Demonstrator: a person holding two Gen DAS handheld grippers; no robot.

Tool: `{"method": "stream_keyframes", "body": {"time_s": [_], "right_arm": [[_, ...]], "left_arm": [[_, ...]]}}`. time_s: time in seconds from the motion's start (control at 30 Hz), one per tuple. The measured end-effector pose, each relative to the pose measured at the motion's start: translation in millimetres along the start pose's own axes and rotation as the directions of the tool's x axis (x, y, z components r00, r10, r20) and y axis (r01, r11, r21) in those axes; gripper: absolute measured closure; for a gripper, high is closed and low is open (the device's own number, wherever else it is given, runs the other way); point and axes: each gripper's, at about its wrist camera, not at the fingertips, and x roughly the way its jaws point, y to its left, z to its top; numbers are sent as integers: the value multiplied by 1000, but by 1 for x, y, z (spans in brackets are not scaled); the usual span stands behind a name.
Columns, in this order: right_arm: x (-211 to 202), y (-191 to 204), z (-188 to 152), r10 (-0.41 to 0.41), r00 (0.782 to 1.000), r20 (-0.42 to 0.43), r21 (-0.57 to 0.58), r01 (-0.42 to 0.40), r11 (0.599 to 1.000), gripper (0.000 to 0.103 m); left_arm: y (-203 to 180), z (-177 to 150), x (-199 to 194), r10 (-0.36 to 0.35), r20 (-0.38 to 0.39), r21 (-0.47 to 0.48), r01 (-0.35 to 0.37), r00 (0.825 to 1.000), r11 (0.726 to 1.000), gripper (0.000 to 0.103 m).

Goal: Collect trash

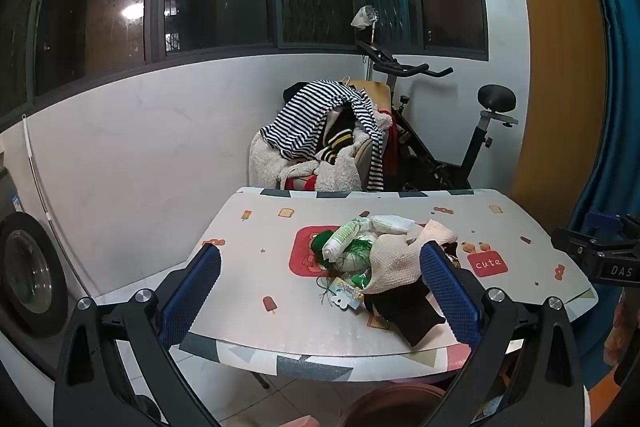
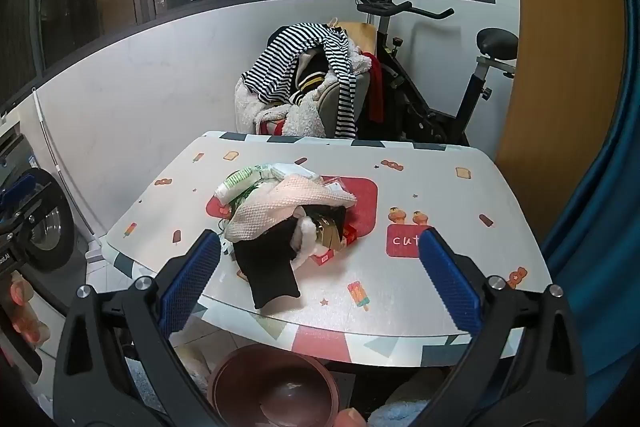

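Note:
A heap of trash (image 1: 376, 259) lies in the middle of a patterned table (image 1: 256, 227); it also shows in the right wrist view (image 2: 280, 215). It holds a pink waffle cloth (image 1: 396, 259), a black cloth (image 2: 268, 267), white wrappers (image 1: 384, 225), green strands (image 1: 354, 251), a paper tag (image 1: 346, 295) and red and gold boxes (image 2: 332, 239). My left gripper (image 1: 320, 291) is open, above the table's near edge before the heap. My right gripper (image 2: 320, 279) is open, the black cloth between its fingers. A brown bin (image 2: 276, 387) stands under the table's near edge.
A chair piled with striped and fleecy clothes (image 1: 324, 139) stands behind the table, with an exercise bike (image 1: 452, 131) to its right. A washing machine (image 1: 28, 267) is on the left. A blue curtain (image 2: 600, 187) hangs at the right. The right gripper's body (image 1: 600, 251) shows at the left wrist view's right edge.

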Motion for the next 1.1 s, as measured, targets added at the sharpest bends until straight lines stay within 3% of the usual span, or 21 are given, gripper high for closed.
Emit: {"method": "stream_keyframes", "body": {"time_s": [1.1], "right_arm": [[5,3,-1,-4,1000,-5,-9,4,1000,6]], "left_arm": [[-3,2,0,13,-3,26,-13,1000,1000,5]]}}
